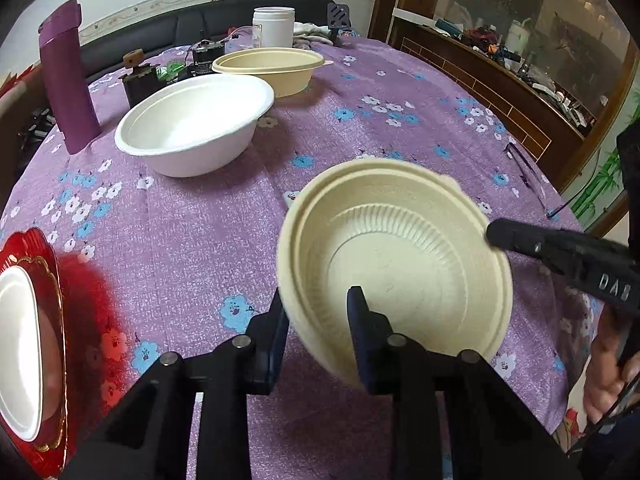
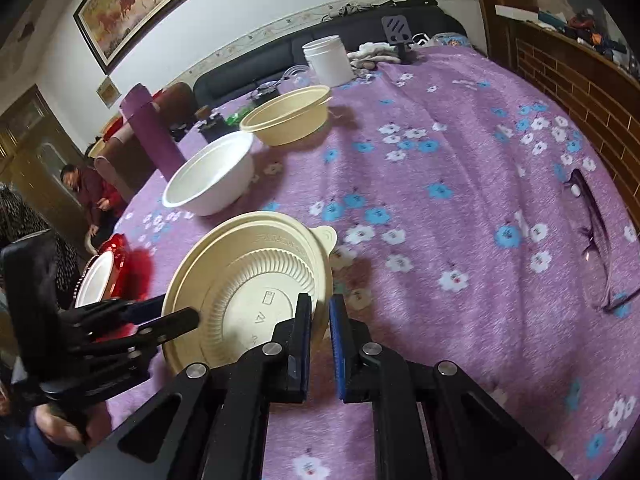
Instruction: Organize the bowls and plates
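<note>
Gripped at 2 opposite edges, the beige lid (image 1: 396,264) hung tilted just above the purple floral tablecloth (image 1: 200,248), nearest both cameras. It was a round, thin moulded piece with a ribbed ring, a flat centre and a small tab. The left gripper (image 1: 318,320) had its jaws closed in on the near rim, 1 finger outside and 1 inside; the right wrist view showed the right gripper (image 2: 320,320) with jaws almost together, pinching the rim opposite.

Judging by the layout, the sorting looked only partly done. At the left edge of the cloth a white plate (image 1: 18,352) already lay on a glossy red scalloped plate (image 1: 52,360), which read as a started stack. Farther back, a matte white bowl (image 1: 196,124) and a beige bowl (image 1: 272,70) stood separate and unstacked, near each other, with rolled rims and plain pulp-like walls. The lid probably belonged on the beige bowl, so that placement and the bowls' grouping remained.

Smaller bystanders were a tall purple flask (image 1: 68,76), a white plastic jar (image 1: 274,26) and thin glasses (image 2: 596,240) lying flat at the right.
</note>
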### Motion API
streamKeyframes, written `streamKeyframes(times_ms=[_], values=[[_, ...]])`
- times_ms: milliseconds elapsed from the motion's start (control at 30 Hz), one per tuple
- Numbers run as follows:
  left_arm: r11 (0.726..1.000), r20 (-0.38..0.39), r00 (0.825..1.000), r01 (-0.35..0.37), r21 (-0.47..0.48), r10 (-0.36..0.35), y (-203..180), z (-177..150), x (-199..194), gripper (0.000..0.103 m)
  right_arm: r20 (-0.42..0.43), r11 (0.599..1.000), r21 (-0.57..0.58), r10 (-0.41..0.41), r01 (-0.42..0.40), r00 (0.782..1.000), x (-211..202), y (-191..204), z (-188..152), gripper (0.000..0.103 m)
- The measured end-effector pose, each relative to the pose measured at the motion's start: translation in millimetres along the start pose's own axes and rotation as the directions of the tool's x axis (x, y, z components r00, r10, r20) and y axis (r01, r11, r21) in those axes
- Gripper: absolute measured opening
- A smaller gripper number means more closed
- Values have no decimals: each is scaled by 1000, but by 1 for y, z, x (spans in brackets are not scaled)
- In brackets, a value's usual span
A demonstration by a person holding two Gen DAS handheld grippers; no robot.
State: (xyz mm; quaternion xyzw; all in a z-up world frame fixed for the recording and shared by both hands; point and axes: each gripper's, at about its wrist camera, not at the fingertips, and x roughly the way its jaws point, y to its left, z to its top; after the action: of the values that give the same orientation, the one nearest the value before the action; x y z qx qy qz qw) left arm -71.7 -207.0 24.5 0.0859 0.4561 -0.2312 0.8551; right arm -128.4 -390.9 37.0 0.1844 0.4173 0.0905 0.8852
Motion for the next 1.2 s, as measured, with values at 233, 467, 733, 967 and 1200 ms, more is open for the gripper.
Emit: streamKeyframes(times_ms=[233, 467, 733, 967, 1200], values=[[1000, 19, 1000, -17, -17, 17, 9, -3, -6, 26, 3, 1000, -13, -1, 1, 1000, 2, 12, -5, 8], [999, 20, 1000, -23, -27, 24, 14, -4, -6, 22, -2, 998, -60, -23, 22, 1000, 4, 23, -6, 9], [999, 26, 999, -30, -23, 30, 13, -6, -7, 22, 7, 996, -77, -50, 50, 999, 5, 27, -7, 9], [999, 40, 998, -46, -21, 47, 16, -6, -13, 22, 13, 997, -65, -35, 36, 999, 3, 29, -7, 8], [998, 65, 996, -54, -37, 56, 23, -4, -24, 22, 31, 997, -70, -17, 20, 999, -2, 37, -5, 8]])
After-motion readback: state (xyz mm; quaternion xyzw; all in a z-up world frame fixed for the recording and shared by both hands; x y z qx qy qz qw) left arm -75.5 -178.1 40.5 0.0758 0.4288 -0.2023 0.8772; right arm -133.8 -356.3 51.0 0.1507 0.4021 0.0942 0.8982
